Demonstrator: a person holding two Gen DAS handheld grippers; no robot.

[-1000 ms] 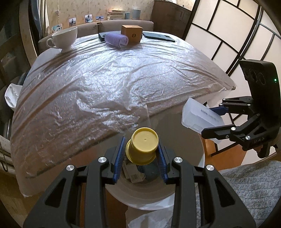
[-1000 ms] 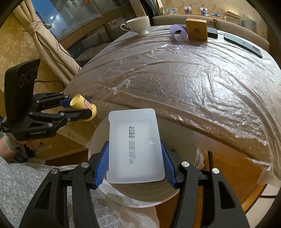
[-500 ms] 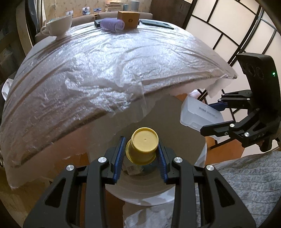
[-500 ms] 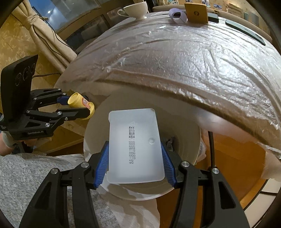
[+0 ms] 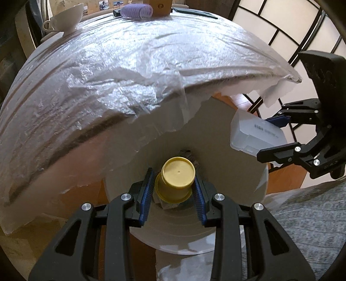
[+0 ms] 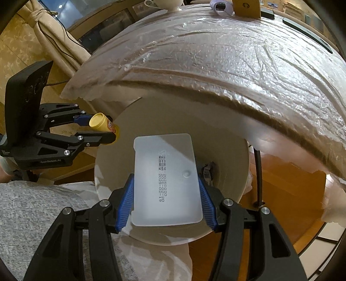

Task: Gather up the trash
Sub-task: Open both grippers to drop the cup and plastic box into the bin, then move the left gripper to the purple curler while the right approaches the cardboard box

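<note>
My left gripper (image 5: 174, 191) is shut on a small yellow plastic cup (image 5: 176, 181), held bottom-up over the mouth of a round white trash bin (image 5: 237, 218). In the right wrist view that cup (image 6: 103, 125) hangs at the bin's left rim (image 6: 103, 183). My right gripper (image 6: 166, 201) is shut on a white rectangular plastic tray (image 6: 166, 179) with printed dates, also above the bin. From the left wrist view the tray (image 5: 255, 134) and the right gripper (image 5: 279, 138) show at the right. Some scraps (image 6: 207, 170) lie inside the bin.
A table under crinkled clear plastic sheet (image 5: 108, 75) overhangs the bin's far side. On its far end stand a white cup (image 5: 67, 19), a purple roll (image 5: 136, 10) and a brown box (image 6: 246, 8). A grey-clothed lap (image 6: 43, 216) is nearby. Wood floor (image 6: 287, 194) lies to the right.
Both grippers have sunk toward the bin with their loads still held. The table edge now sits higher in both views and the bin mouth fills more of them.
</note>
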